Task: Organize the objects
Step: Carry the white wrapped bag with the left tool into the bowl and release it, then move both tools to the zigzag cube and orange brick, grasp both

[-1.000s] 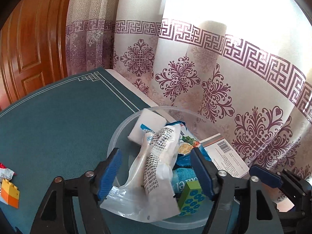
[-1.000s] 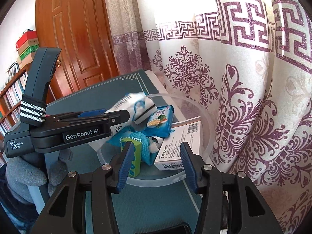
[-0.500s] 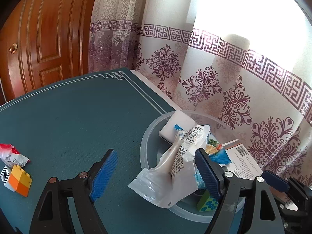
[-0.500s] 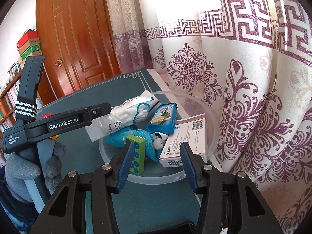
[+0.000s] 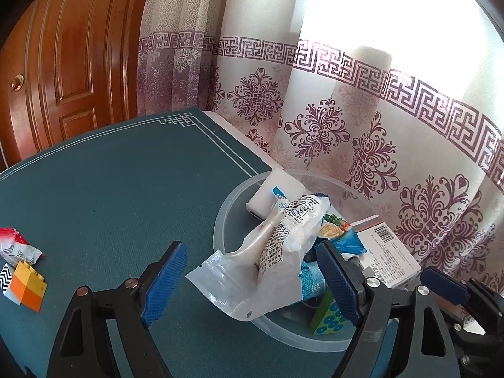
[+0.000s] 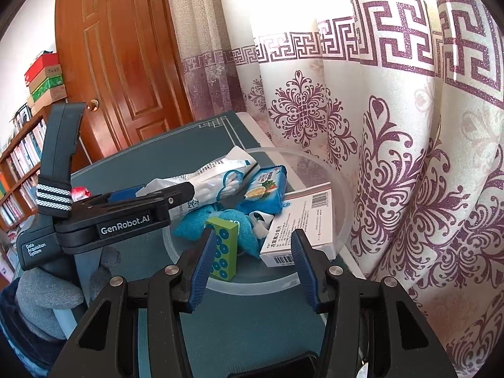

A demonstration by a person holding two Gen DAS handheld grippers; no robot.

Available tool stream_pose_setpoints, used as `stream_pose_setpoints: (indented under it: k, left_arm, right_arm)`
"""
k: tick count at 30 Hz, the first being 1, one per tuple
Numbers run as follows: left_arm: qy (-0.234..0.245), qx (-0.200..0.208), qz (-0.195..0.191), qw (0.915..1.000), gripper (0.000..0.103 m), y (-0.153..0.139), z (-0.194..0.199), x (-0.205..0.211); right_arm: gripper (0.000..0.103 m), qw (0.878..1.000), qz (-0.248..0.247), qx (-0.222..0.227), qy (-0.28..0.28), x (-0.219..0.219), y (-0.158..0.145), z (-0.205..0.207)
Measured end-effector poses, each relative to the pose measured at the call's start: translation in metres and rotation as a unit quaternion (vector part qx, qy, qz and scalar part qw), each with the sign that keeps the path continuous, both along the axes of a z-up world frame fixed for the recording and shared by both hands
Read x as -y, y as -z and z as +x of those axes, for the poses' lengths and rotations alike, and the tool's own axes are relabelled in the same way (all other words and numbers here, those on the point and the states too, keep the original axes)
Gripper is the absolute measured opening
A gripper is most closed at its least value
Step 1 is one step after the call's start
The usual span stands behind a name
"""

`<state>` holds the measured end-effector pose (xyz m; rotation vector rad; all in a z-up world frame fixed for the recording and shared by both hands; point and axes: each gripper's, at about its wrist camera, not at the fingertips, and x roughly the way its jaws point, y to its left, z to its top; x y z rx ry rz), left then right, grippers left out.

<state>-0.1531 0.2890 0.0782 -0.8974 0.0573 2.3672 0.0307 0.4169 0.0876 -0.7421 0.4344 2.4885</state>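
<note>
Left gripper [image 5: 252,278] stood with jaws wide apart, having just been opening further; nothing pressed between the pads. The clear printed pouch [image 5: 277,249] lay in the gap between them, free of both pads, draped over the near-left rim of the translucent bowl [image 5: 226,220] with its tail hanging out onto the teal table mat [image 5: 110,189].

Right gripper [image 6: 252,264] was partly apart and empty, poised at the near edge of the bowl [image 6: 340,208].

Bowl sat at the right side of the mat, just beside the patterned curtain [image 5: 378,126]. Contents: white box [image 5: 277,192] at the far side; blue snack packet [image 6: 264,189] in the middle; white medicine carton with barcode [image 6: 302,220] leaning at the right; teal cloth [image 6: 220,223] underneath; green block with blue dots [image 6: 223,249] upright at the near side. A small white-and-black item lay between cloth and carton; could not tell what it was.

Outside the bowl, far left on the mat in the left wrist view: yellow-orange block [image 5: 28,286], touching a red-and-white wrapper [image 5: 15,245].

In the right wrist view a grey-gloved hand [image 6: 41,296] gripped the left tool's handle. Wooden door [image 6: 119,63] and bookshelf [image 6: 19,163] stood behind.
</note>
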Motion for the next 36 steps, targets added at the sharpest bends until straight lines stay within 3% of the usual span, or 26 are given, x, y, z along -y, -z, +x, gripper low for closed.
stream_pose_setpoints:
  k: [5,11,24,36]
  left_arm:
    - [-0.012,-0.011,0.015,0.9998,0.095,-0.012,0.007,0.018]
    - [-0.035,-0.023,0.002,0.9991,0.102,-0.011,0.012,0.043]
    - [-0.103,-0.021,0.01,0.9944,0.102,-0.008,0.009,0.117]
    - [-0.207,0.013,0.007,0.9782,0.102,0.012,-0.023,0.196]
  right_arm:
    - [0.051,1.0,-0.001,-0.001,-0.002,0.007,-0.002,0.0]
    - [0.055,1.0,0.001,-0.003,-0.014,0.021,-0.005,-0.004]
    - [0.058,0.998,0.016,0.001,-0.053,0.06,-0.013,-0.026]
    - [0.06,0.993,0.012,0.026,-0.113,0.103,-0.001,-0.058]
